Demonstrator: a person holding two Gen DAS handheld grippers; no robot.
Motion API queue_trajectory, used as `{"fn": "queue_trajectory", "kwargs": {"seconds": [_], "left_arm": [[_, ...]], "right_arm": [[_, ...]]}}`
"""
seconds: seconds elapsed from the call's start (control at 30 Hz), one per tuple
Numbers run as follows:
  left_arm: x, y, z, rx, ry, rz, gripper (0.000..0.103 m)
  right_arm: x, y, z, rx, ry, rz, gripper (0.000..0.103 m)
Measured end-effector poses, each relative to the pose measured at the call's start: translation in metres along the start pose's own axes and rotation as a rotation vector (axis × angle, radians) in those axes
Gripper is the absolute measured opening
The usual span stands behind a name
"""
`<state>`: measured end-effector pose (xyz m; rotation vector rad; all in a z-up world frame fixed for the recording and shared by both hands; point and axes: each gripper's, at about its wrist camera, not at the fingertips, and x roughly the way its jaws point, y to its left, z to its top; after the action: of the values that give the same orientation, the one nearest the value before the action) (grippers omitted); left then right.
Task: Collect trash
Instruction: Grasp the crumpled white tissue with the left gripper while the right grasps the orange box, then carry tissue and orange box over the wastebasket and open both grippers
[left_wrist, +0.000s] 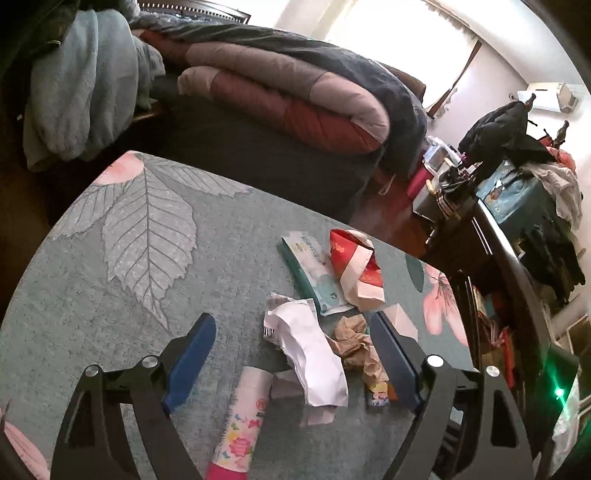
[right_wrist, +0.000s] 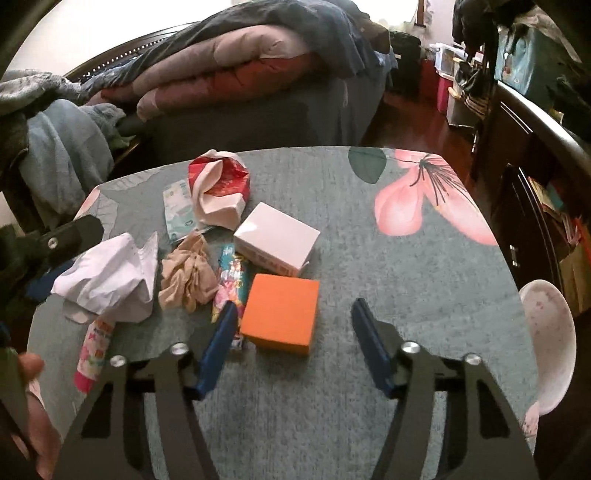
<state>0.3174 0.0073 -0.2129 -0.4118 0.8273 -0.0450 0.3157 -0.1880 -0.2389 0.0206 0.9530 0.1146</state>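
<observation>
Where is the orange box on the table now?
In the right wrist view the orange box sits near the table's middle, just ahead of the right gripper, with the white box right behind it.

- Home bedroom: bed (left_wrist: 258, 155) with folded quilt (left_wrist: 295, 88) on it
- dresser (left_wrist: 491, 236) piled with clothes, beside bed
- floral-cloth table (right_wrist: 369, 236) near bed

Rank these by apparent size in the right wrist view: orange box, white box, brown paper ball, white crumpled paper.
1. White crumpled paper
2. Orange box and white box: too alike to rank; the orange one sits nearer the camera.
3. Brown paper ball
</observation>
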Motion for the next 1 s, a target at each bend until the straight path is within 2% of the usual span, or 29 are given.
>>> {"fn": "queue_trajectory", "kwargs": {"seconds": [0.1,0.17,0.23,0.3,0.33,0.4,0.57,0.83,1.0], "left_arm": [[0.006,-0.005,-0.001,0.034,0.009,0.056,0.085],[0.012,-0.006,-0.003,0.048,0.023,0.074,0.084],[0.017,-0.006,-0.005,0.055,0.027,0.095,0.077],[0.022,-0.006,-0.006,0.068,0.047,0.100,0.046],[0.025,-0.005,-0.007,0.073,0.057,0.098,0.039],[0.025,-0.005,-0.007,0.087,0.053,0.097,0.031],[0.006,-0.006,-0.004,0.092,-0.002,0.059,0.029],[-0.068,-0.005,0.004,0.069,-0.153,-0.016,0.029],[-0.106,-0.016,-0.004,0.105,-0.211,-0.032,0.029]], "right_arm": [[0.003,0.001,0.000,0.004,0.017,0.028,0.039],[0.001,0.003,0.000,-0.013,0.006,0.008,0.038],[-0.002,0.003,-0.002,-0.015,0.001,0.015,0.036],[-0.007,0.002,-0.003,-0.014,-0.009,0.010,0.036],[-0.009,0.002,-0.003,-0.016,-0.015,0.005,0.036],[-0.018,-0.001,-0.004,-0.013,-0.033,0.000,0.036],[-0.037,-0.011,-0.009,0.013,-0.056,0.019,0.036],[-0.076,-0.023,-0.026,0.038,-0.108,0.034,0.036],[-0.107,-0.022,-0.040,0.027,-0.144,0.061,0.036]]}}
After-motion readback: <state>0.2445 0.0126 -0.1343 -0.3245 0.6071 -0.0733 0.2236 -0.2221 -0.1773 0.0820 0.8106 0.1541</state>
